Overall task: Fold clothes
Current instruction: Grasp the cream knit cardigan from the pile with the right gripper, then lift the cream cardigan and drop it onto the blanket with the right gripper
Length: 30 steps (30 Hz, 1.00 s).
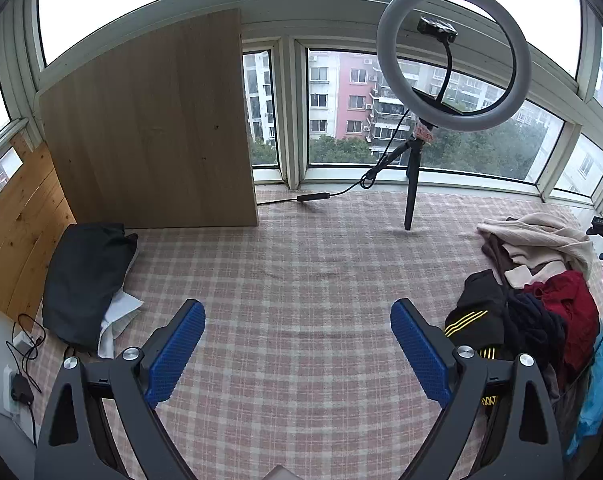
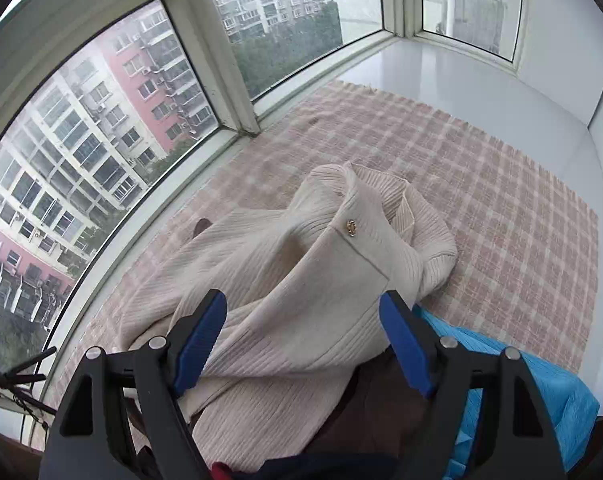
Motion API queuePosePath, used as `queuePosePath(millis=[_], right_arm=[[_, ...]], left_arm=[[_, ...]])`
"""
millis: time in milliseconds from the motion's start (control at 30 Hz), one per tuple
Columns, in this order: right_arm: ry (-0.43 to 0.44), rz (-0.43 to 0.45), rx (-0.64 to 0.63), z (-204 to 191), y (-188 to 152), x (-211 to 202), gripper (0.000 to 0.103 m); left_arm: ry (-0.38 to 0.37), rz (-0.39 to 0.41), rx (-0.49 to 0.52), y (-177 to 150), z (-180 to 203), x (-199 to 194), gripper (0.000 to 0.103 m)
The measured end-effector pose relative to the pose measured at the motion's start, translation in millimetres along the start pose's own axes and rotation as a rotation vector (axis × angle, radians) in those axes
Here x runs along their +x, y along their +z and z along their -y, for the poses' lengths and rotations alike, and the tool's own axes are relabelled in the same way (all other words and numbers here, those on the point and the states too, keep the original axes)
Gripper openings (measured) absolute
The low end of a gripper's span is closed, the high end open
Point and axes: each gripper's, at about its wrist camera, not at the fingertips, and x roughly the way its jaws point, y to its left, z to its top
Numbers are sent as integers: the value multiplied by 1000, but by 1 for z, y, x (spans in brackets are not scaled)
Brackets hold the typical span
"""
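Checked cloth lies bare centrally, apparently reserved for folding. Left gripper hangs over it, jaws apart, empty. Right gripper, jaws apart, straddles cream cardigan atop far-right clothes pile, evidently selecting it.

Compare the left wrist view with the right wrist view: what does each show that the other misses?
Left wrist only: the open left gripper over bare checked cloth, a ring light, a wooden board and a dark bundle. Right wrist only: the open right gripper hovering above a cream sweater, its gold button, and blue fabric. Both show the sweater, cloth and windows.
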Motion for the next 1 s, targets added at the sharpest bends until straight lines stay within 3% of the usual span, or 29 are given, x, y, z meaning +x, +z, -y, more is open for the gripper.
queuePosePath(millis=[167,300,333,367,400,433,467,533,800,1000], right_arm=[[-6,-94,25,-7,15,46,78],[9,-56,15,-8,14,54,78],[13,-46,13,-9,13,56,74],[17,-36,10,-9,13,57,62],[21,-26,8,-10,13,59,28],[58,-6,-5,-10,13,50,17],[96,14,-18,-10,13,41,9],[171,62,-43,-12,15,17,5],[400,292,-158,-45,15,-136,5],[616,418,-333,-104,-27,-269,4]], left_arm=[[7,-49,26,1,11,28,94],[2,-81,56,-1,17,42,94],[1,-85,63,-1,17,44,94],[5,-84,68,-1,17,45,94],[11,-83,68,-1,15,46,94],[14,-83,64,0,13,47,94],[13,-84,58,1,11,47,94],[5,-84,44,2,6,47,94],[-16,-58,31,-3,-7,33,94],[-38,-15,-8,-14,-30,10,94]])
